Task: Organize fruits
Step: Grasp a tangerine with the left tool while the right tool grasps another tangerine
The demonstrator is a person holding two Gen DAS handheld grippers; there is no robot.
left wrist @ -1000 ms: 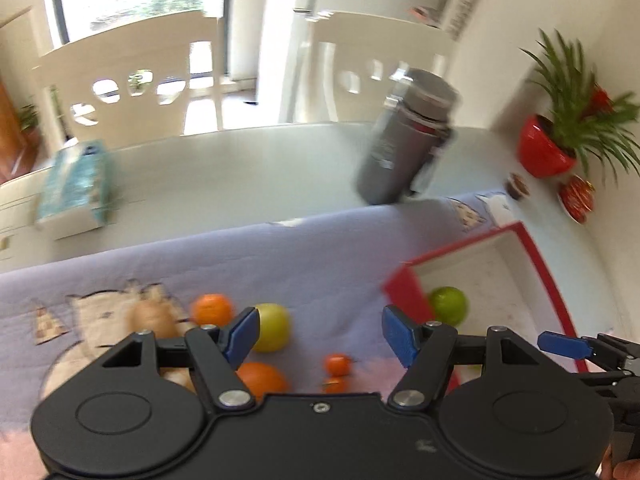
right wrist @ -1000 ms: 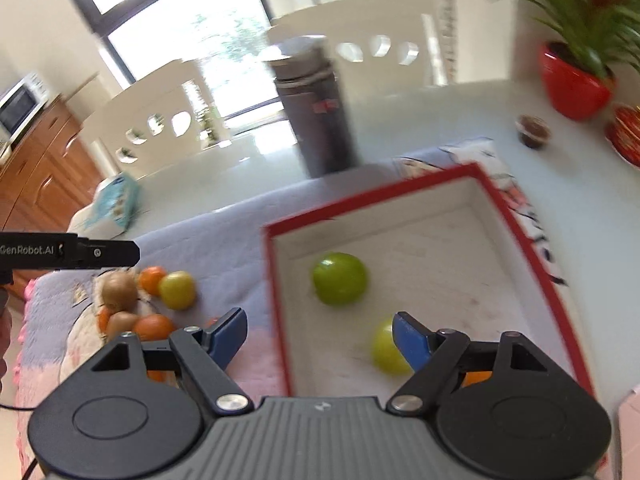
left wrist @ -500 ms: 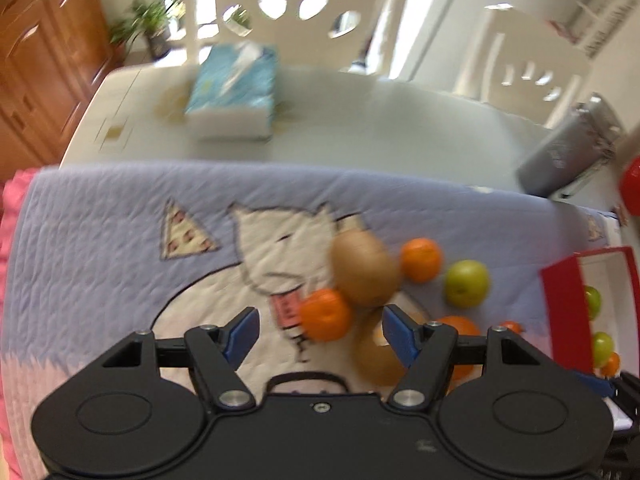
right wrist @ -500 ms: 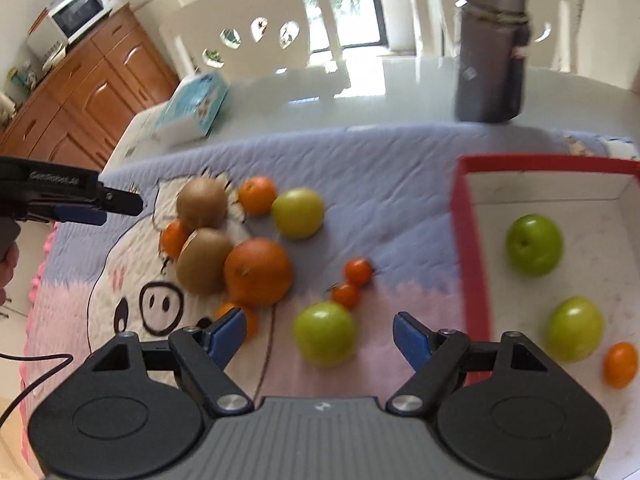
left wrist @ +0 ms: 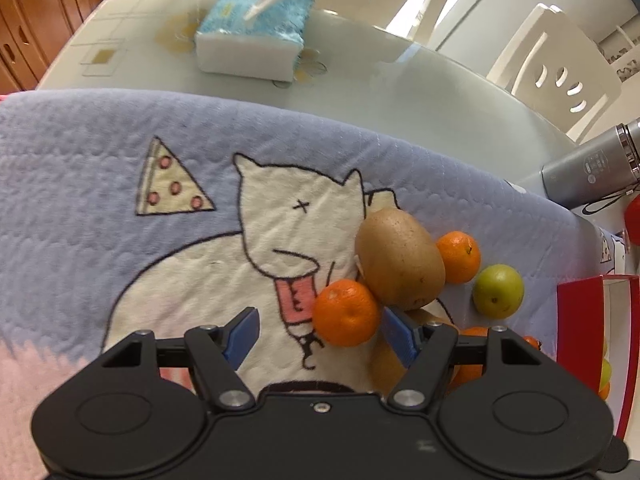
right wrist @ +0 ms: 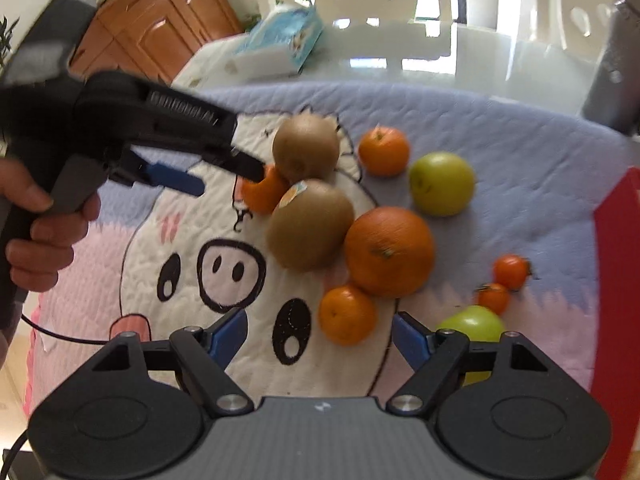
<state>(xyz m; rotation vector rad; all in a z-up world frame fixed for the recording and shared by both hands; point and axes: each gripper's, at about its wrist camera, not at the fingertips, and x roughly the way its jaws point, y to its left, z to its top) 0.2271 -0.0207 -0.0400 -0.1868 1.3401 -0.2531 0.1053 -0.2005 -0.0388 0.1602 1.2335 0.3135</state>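
Observation:
Fruit lies on a cartoon-print blanket (left wrist: pixel 100 168). My left gripper (left wrist: pixel 320 334) is open, with a small mandarin (left wrist: pixel 346 312) between its fingers; a kiwi (left wrist: pixel 398 258) lies just behind it. In the right wrist view the left gripper (right wrist: pixel 224 178) reaches that mandarin (right wrist: pixel 264 192). My right gripper (right wrist: pixel 320 336) is open around another small mandarin (right wrist: pixel 347 314), below a big orange (right wrist: pixel 389 251) and a kiwi (right wrist: pixel 310 224). The red box (left wrist: pixel 584 320) stands at the right.
A green fruit (right wrist: pixel 442 184), a mandarin (right wrist: pixel 383 151), two cherry tomatoes (right wrist: pixel 510 272) and another green fruit (right wrist: pixel 472 326) lie nearby. A tissue box (left wrist: pixel 252 28) and a grey flask (left wrist: pixel 592 172) stand on the table beyond the blanket. White chairs stand behind.
Both grippers swung left from the red box to the fruit pile and came down close. Each now has a small mandarin between its open fingers.

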